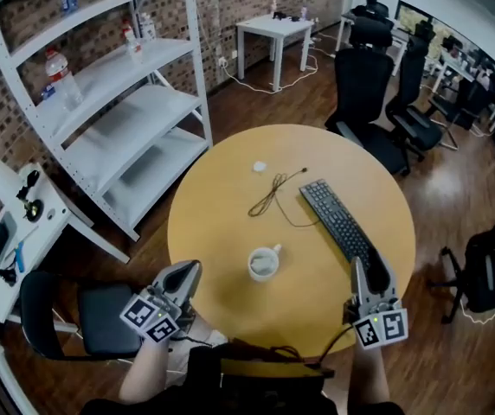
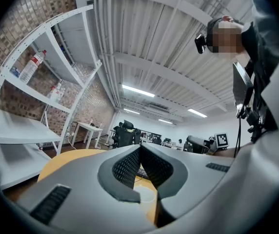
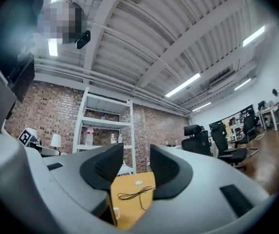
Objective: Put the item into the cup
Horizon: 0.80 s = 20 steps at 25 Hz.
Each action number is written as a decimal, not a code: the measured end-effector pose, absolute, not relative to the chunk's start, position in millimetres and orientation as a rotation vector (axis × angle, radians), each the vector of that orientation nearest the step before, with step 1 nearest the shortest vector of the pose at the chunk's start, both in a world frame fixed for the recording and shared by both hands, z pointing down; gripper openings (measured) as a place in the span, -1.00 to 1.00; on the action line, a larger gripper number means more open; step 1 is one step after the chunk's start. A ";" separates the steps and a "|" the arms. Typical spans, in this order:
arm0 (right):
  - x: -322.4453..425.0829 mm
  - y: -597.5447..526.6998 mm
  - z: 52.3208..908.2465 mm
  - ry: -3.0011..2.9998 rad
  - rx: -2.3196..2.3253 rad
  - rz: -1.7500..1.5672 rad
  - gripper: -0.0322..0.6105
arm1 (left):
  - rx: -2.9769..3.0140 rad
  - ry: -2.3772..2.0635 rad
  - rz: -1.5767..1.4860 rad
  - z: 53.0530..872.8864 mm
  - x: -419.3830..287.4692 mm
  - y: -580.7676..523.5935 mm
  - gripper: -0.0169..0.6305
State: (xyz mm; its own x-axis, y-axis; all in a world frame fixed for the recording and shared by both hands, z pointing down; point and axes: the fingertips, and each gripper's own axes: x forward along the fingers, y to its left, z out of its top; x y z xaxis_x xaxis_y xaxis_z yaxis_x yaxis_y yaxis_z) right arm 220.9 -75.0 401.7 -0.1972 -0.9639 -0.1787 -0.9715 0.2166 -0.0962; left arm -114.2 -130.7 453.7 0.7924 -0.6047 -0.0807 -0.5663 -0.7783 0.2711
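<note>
A white cup (image 1: 264, 263) with a handle stands on the round yellow table (image 1: 221, 232), a little nearer than its middle. A small white item (image 1: 259, 167) lies toward the far side, also visible in the right gripper view as the white item (image 3: 139, 183). My left gripper (image 1: 190, 269) is over the table's near left edge, its jaws shut together with nothing between them (image 2: 139, 148). My right gripper (image 1: 363, 266) hovers over the near right edge, right of the cup; its jaws stand apart and empty (image 3: 136, 152).
A black cable (image 1: 273, 193) lies loose beyond the cup, and a black keyboard (image 1: 338, 223) sits to the right, close to my right gripper. White shelving (image 1: 118, 102) stands to the left. Black office chairs (image 1: 364, 85) are behind the table.
</note>
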 end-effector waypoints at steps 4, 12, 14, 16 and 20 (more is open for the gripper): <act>255.7 -43.9 413.0 2.219 -1.959 0.010 -0.61 | 2.767 -0.865 -0.229 453.5 -98.8 -134.0 -0.96; 304.6 -17.0 432.4 2.009 -2.245 -0.069 -0.80 | 2.793 -0.780 -0.234 449.3 -79.2 -134.4 -0.96; 300.7 -19.6 430.0 2.026 -2.240 -0.061 -0.88 | 2.792 -0.778 -0.248 448.6 -79.0 -135.1 -0.96; 293.0 -25.0 427.5 2.068 -2.226 -0.036 -0.88 | 2.791 -0.785 -0.259 448.5 -80.0 -136.5 -0.96; 280.2 -36.1 425.3 2.141 -2.190 -0.011 -0.88 | 2.793 -0.812 -0.271 447.8 -82.6 -137.2 -0.96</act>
State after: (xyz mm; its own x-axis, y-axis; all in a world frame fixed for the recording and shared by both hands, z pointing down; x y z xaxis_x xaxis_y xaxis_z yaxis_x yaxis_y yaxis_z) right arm 280.2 -36.1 425.3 0.0238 -0.9985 -0.0499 -0.9979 -0.0207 -0.0614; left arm -82.6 -137.2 447.8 0.8303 -0.5454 -0.1145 -0.5048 -0.8231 0.2601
